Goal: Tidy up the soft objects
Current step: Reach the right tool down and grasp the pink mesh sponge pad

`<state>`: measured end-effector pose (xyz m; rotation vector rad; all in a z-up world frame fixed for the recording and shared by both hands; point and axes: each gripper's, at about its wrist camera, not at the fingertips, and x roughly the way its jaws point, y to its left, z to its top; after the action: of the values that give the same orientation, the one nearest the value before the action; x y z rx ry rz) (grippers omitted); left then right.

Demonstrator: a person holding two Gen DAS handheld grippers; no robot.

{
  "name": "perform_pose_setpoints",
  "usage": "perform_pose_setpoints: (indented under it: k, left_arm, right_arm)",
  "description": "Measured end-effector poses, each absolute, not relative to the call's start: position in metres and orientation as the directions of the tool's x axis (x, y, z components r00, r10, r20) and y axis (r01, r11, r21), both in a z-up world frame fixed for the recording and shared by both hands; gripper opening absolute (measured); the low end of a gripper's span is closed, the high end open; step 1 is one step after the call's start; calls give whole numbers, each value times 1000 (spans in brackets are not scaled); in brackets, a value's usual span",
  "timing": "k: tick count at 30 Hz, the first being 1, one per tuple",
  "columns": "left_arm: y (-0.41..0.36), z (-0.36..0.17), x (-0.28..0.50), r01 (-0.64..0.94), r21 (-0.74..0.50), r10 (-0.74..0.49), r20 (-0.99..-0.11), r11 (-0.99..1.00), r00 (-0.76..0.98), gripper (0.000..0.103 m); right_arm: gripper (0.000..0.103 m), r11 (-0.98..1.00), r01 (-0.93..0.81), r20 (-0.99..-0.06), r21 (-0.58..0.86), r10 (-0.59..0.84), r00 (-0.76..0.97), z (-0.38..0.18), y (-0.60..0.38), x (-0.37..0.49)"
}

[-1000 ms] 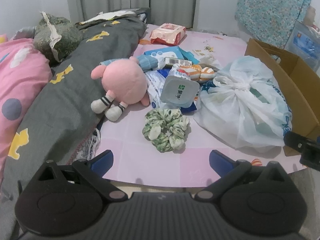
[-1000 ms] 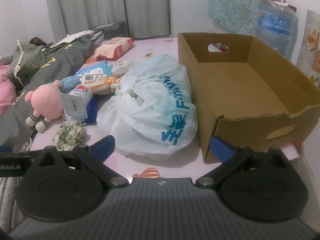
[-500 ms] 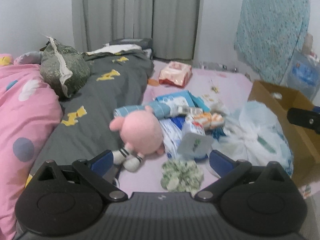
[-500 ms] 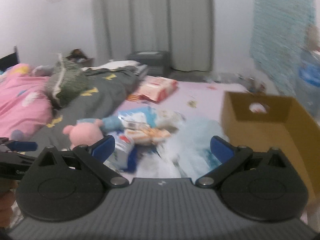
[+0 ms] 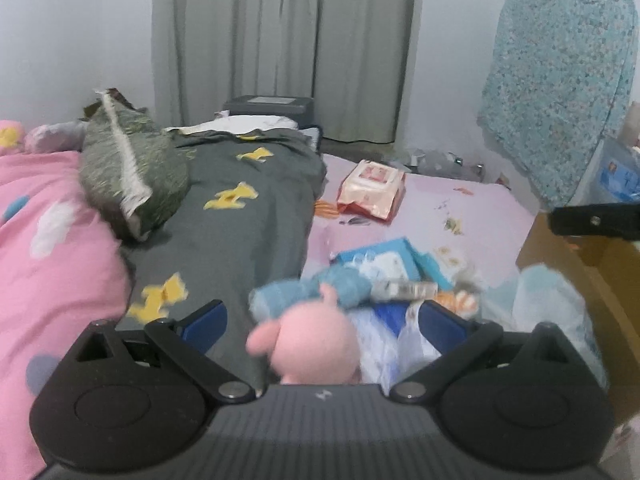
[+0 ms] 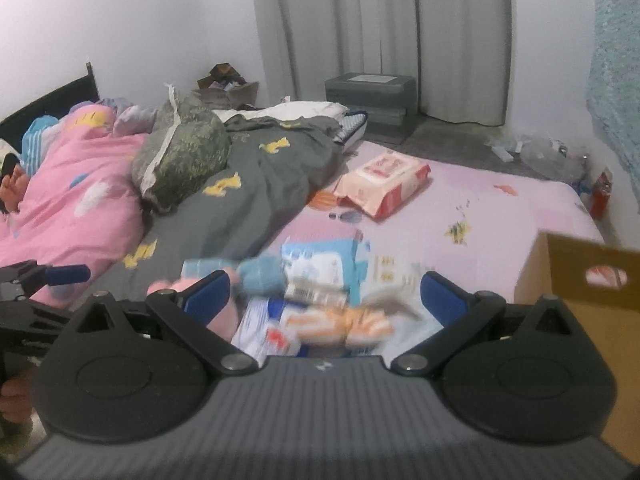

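Observation:
A pink plush toy (image 5: 316, 344) lies on the bed between a blue rolled towel (image 5: 320, 290) and the grey duvet. My left gripper (image 5: 322, 324) hovers open above and before the plush, holding nothing. In the right wrist view the plush (image 6: 226, 314) shows only partly behind my left finger, with the blue towel (image 6: 260, 276) beside it. My right gripper (image 6: 325, 298) is open and empty over a blurred pile of packets with an orange striped bundle (image 6: 340, 324). A white plastic bag (image 5: 552, 304) lies right of the pile.
A cardboard box (image 6: 592, 280) stands at the right bed edge. A wet-wipe pack (image 6: 384, 184) lies farther back on the pink sheet. Grey duvet (image 5: 240, 232), green pillow (image 5: 132, 168) and pink duvet (image 5: 48, 248) fill the left side. A hand (image 6: 16, 396) holds the left gripper (image 6: 40, 280).
Both grippers have risen and tilted up, so the views now reach the far wall and curtains. The green scrunchie has dropped out of sight below the left gripper. Both stay open.

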<state>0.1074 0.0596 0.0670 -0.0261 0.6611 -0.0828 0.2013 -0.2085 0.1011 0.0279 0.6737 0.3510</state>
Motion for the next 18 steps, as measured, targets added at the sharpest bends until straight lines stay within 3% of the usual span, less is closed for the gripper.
perform_pose_setpoints:
  k: [4, 7, 10, 13, 18]
  left_arm:
    - [60, 79, 159, 115, -67, -131, -640, 991, 757, 102]
    - [59, 84, 201, 147, -82, -164, -664, 986, 730, 100]
    - [56, 79, 253, 149, -107, -180, -718, 983, 673, 89]
    - [53, 61, 294, 134, -145, -197, -775, 980, 600, 75]
    - [45, 16, 349, 100, -249, -267, -858, 963, 439, 53]
  right_arm:
    - [102, 942, -304, -624, 139, 322, 712, 105, -212, 270]
    - [102, 935, -275, -656, 224, 353, 667, 95, -218, 326]
    - [99, 919, -213, -695, 332, 391, 603, 73, -222, 383]
    - [90, 903, -169, -735, 395, 420, 532, 45, -219, 432]
    - [58, 880, -111, -777, 462, 462, 429, -4, -203, 489]
